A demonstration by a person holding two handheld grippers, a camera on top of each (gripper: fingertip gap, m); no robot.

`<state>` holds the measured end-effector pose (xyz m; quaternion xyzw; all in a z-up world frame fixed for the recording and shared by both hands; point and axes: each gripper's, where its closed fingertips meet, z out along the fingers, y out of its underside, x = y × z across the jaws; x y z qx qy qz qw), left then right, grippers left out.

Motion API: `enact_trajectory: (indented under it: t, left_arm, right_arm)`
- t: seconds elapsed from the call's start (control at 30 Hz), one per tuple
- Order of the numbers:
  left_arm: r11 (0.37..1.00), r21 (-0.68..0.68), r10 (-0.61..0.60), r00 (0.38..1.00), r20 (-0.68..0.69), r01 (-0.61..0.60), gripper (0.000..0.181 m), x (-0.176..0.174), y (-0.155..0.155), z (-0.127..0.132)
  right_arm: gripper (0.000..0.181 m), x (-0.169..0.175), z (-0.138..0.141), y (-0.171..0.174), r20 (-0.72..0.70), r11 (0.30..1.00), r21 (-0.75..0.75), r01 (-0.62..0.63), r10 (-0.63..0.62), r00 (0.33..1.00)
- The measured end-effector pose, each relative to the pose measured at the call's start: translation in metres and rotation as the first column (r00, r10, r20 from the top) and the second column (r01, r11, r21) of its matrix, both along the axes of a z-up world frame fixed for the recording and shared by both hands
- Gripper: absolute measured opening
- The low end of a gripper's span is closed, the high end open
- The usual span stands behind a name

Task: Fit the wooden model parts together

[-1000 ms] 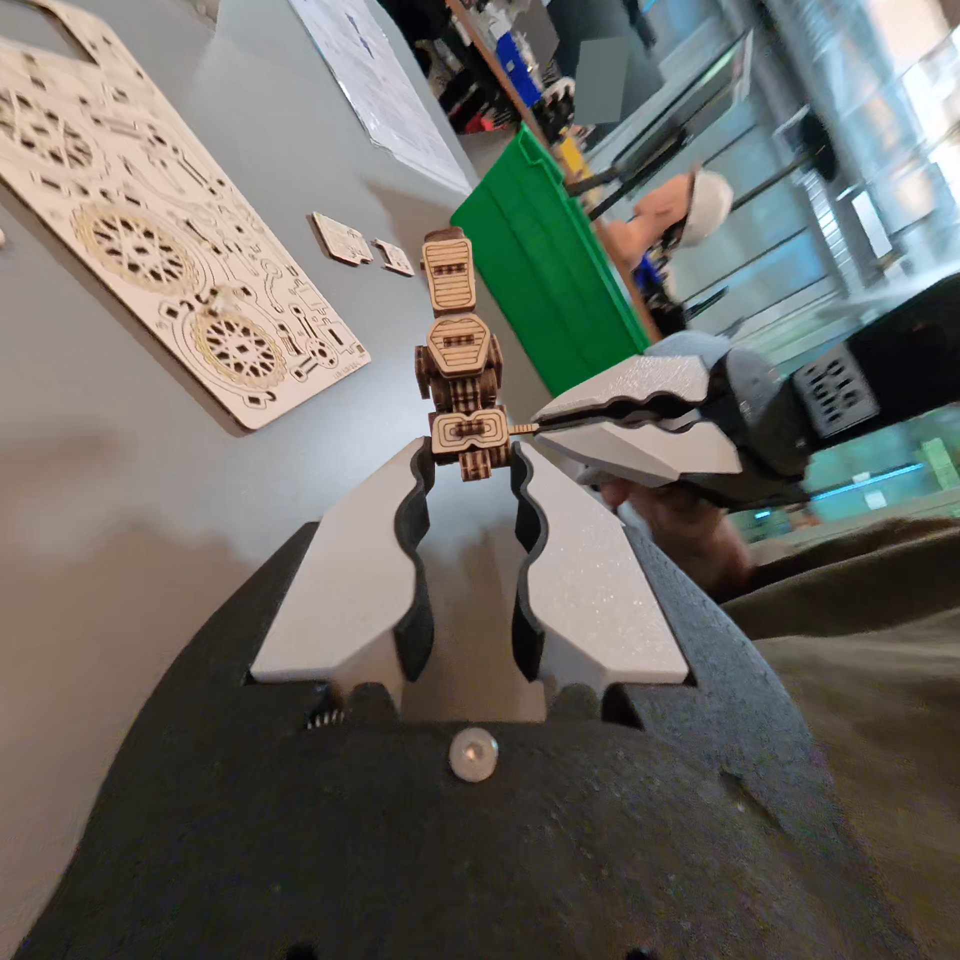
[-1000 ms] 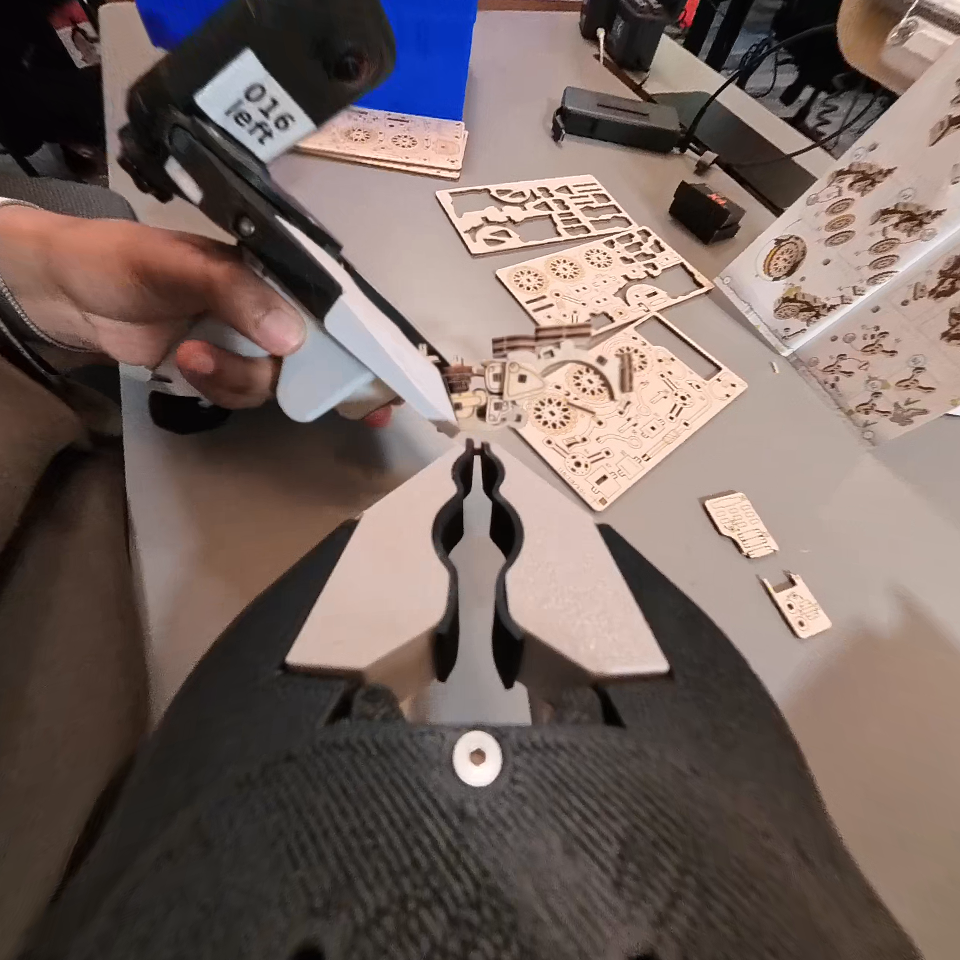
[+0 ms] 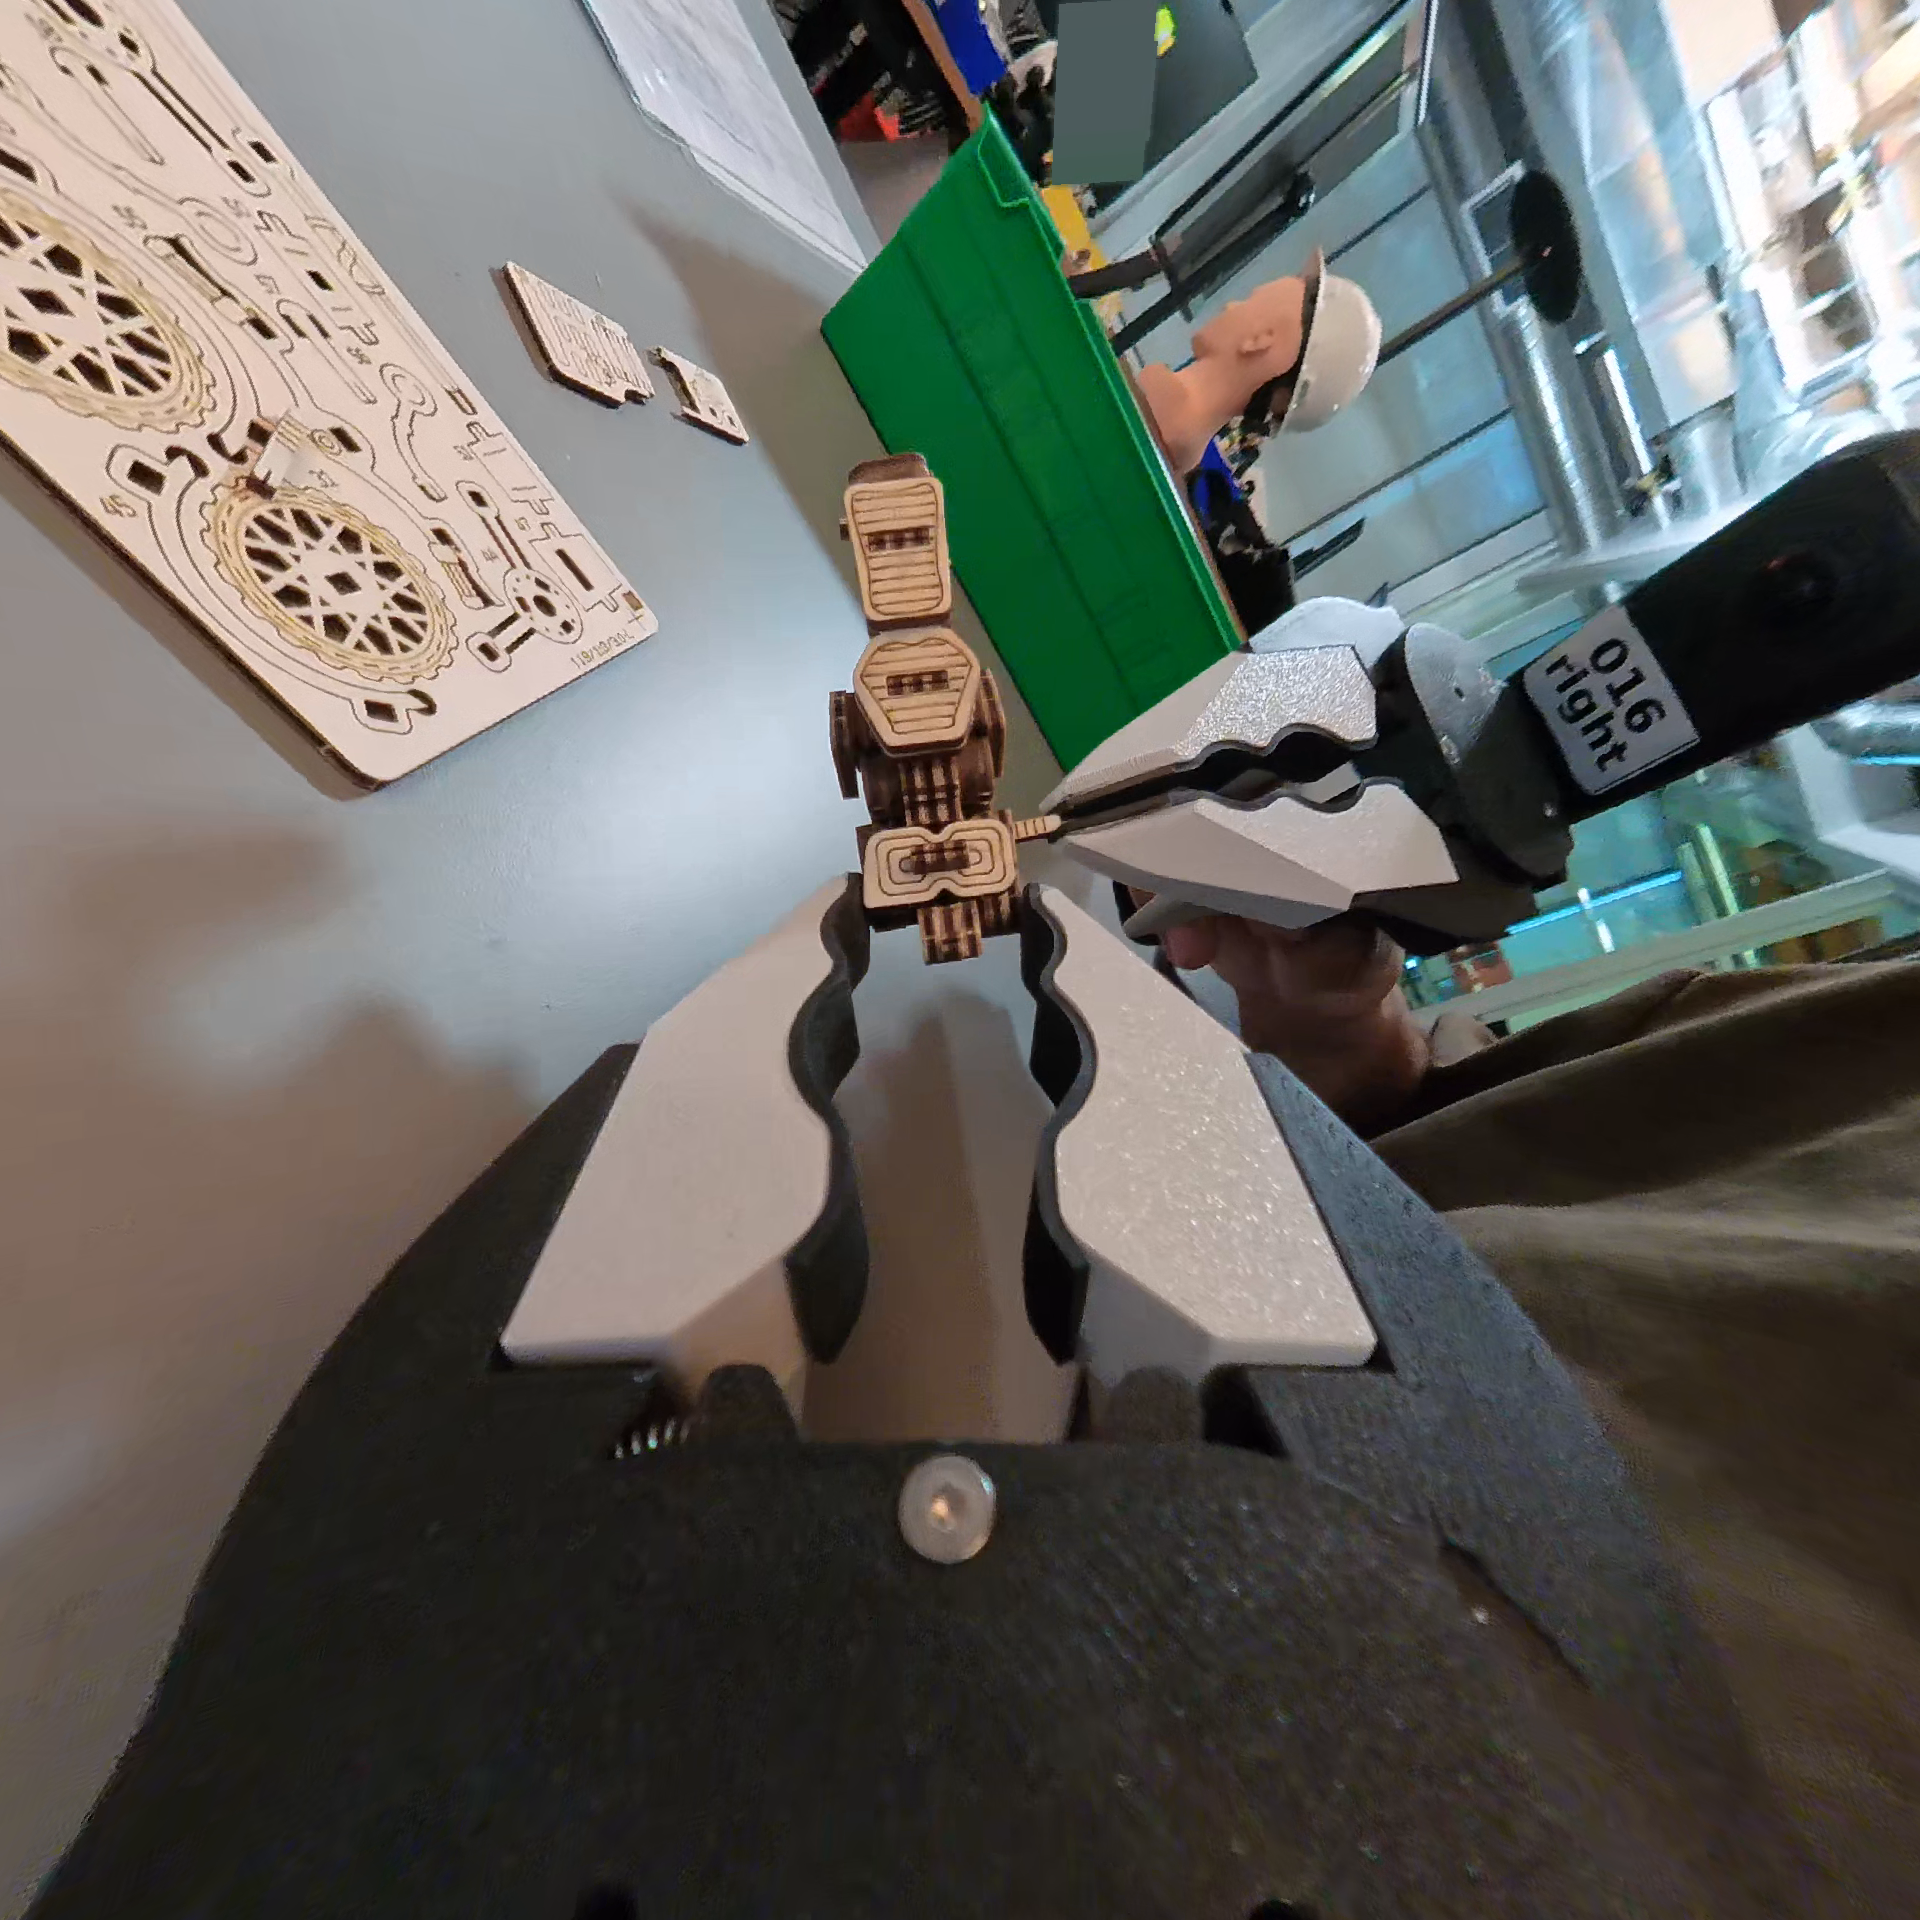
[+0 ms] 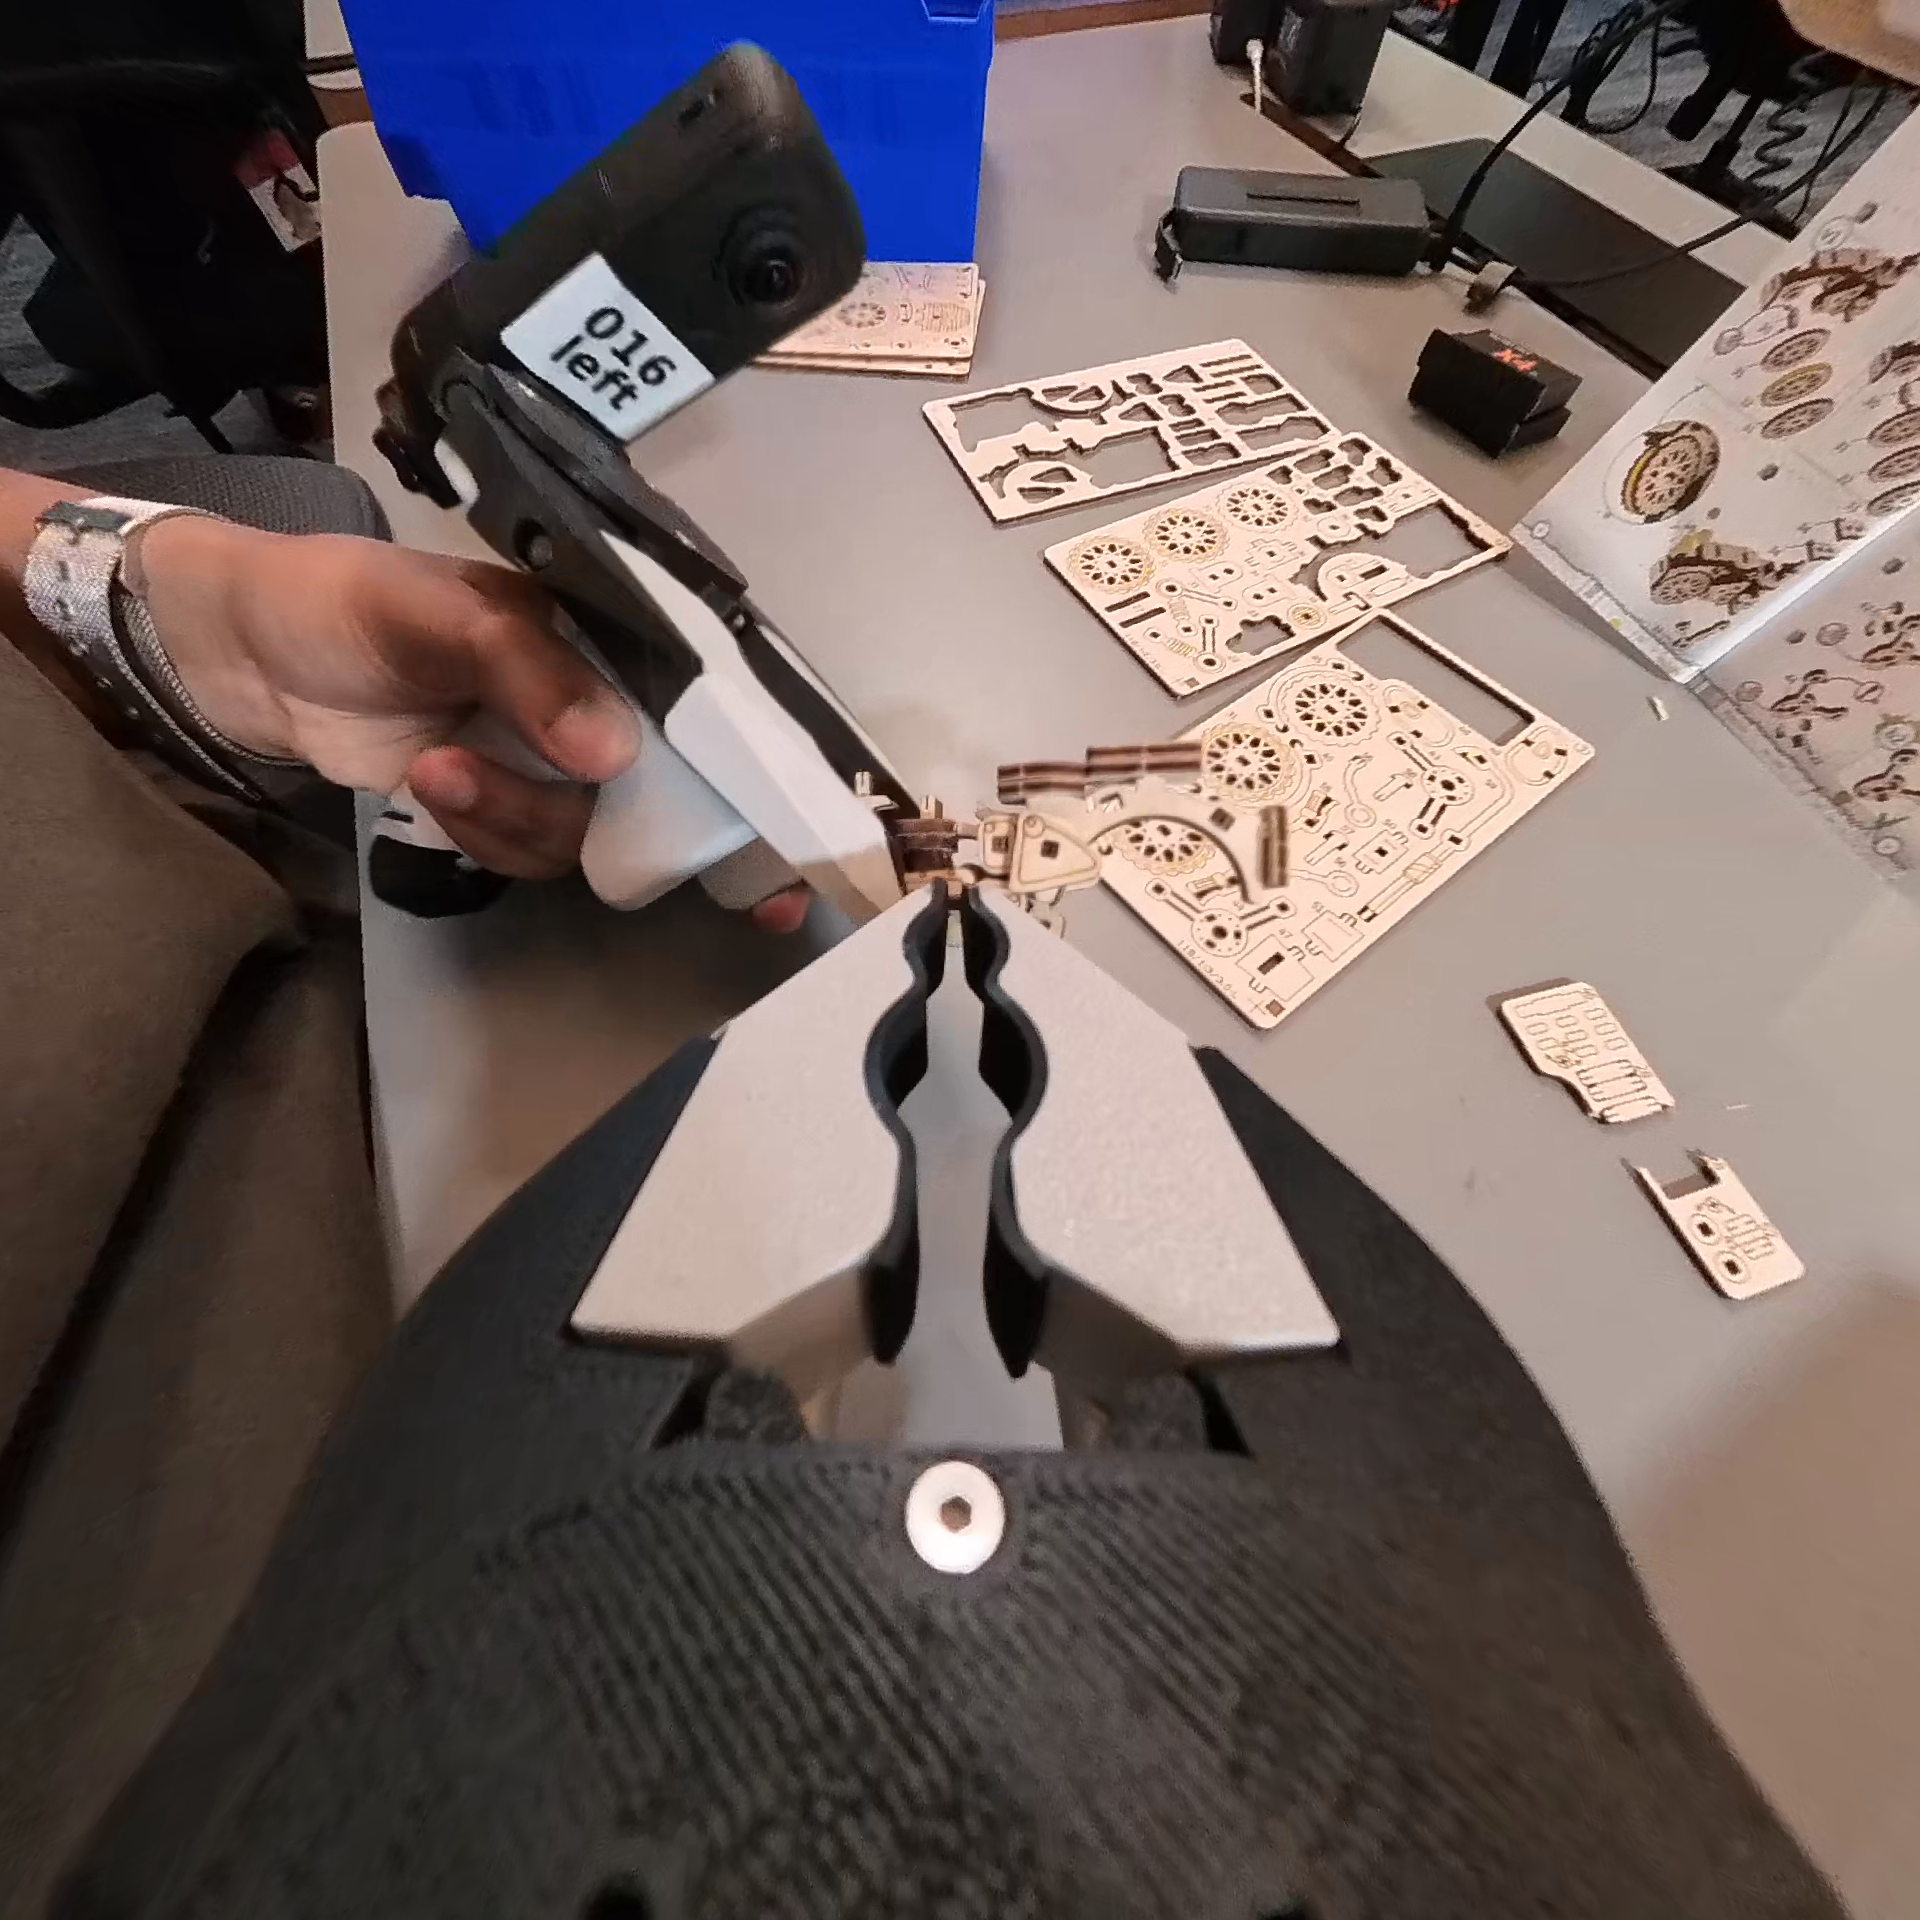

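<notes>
My left gripper (image 3: 943,920) is shut on the lower end of a part-built wooden model (image 3: 920,686), a stack of engraved blocks held upright in the air above the grey table (image 3: 468,935). My right gripper (image 4: 951,902) is shut on a small wooden pin (image 3: 1034,828). It comes in from the right in the left wrist view (image 3: 1051,823) and holds the pin against the side of the model's lowest block. In the right wrist view the left gripper (image 4: 904,844), held by a hand, carries the model (image 4: 1039,852) just beyond my right fingertips.
A laser-cut wooden parts sheet (image 4: 1351,831) lies under the model, also in the left wrist view (image 3: 312,520). Two more sheets (image 4: 1268,561) lie behind it and two small loose pieces (image 4: 1584,1049) to the right. Instruction pages (image 4: 1766,468), black boxes (image 4: 1288,218), a blue bin (image 4: 665,94) and a green bin (image 3: 1018,447) stand around. Left and right tips are no more than a few centimetres apart.
The left gripper has tilted a little with the model. The right gripper still holds the pin at the side of the model's lowest block.
</notes>
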<state>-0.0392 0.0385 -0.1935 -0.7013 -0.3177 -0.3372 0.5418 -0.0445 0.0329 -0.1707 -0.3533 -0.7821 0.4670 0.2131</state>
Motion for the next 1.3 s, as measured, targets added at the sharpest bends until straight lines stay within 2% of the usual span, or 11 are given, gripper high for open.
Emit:
enact_trajectory:
  t: [0.1, 0.4, 1.3]
  left_arm:
    - [1.0, -0.012, 0.0, 1.0, -0.031, 0.0, 0.026, 0.0004, 0.0004, -0.0011]
    - [0.999, 0.032, -0.01, 0.997, 0.082, 0.007, 0.026, 0.0024, -0.0002, -0.0008]
    - [0.999, 0.034, -0.012, 0.99, 0.138, 0.007, 0.026, 0.003, -0.0005, -0.0011]
  right_arm:
    - [0.0, 0.0005, -0.0011, 0.0005, -0.001, 1.0, 0.007, -0.005, 0.005, 1.0]
    - [0.0, 0.0019, -0.0022, 0.0005, 0.002, 1.0, 0.009, -0.02, 0.02, 1.0]
    - [0.0, 0.0025, -0.0036, -0.002, -0.034, 0.998, 0.043, -0.035, 0.036, 0.999]
